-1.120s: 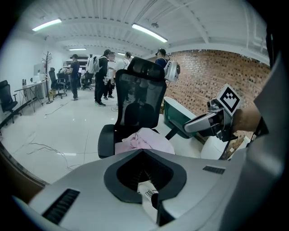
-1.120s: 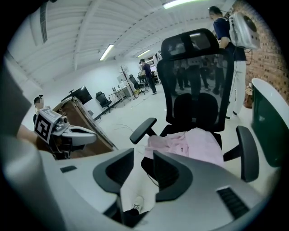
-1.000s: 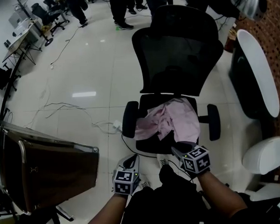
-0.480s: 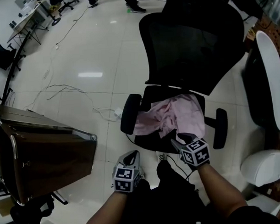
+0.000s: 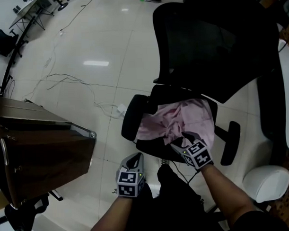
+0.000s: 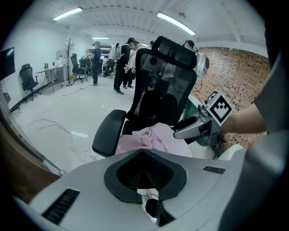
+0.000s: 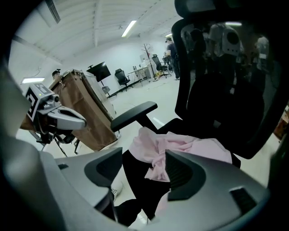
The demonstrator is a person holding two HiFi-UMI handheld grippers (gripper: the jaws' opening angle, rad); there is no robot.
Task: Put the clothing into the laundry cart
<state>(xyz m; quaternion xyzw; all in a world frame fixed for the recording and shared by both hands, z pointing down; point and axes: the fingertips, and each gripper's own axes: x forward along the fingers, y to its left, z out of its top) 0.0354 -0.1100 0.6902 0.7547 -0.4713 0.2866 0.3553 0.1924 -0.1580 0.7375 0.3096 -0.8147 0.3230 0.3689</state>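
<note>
Right gripper [image 7: 143,164] jaws just opened, apart around pink clothing [image 7: 180,149] edge at chair seat [image 5: 148,144] rim; unpinched. Left gripper [image 6: 143,155] closed, empty; laundry cart [image 5: 37,154] well left, floor [image 5: 85,43] between.

Pink clothing [image 5: 180,118] lies on a black chair [image 5: 213,44]; brown laundry cart [image 5: 41,152].

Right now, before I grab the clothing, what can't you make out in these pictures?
Laundry cart: head view, cut off by the left edge; its inside cannot be made out.
Pink clothing: head view, near edge hidden under the right gripper.
Chair: head view, backrest top cut off by the upper edge.
People: left gripper view, too small for detail.
</note>
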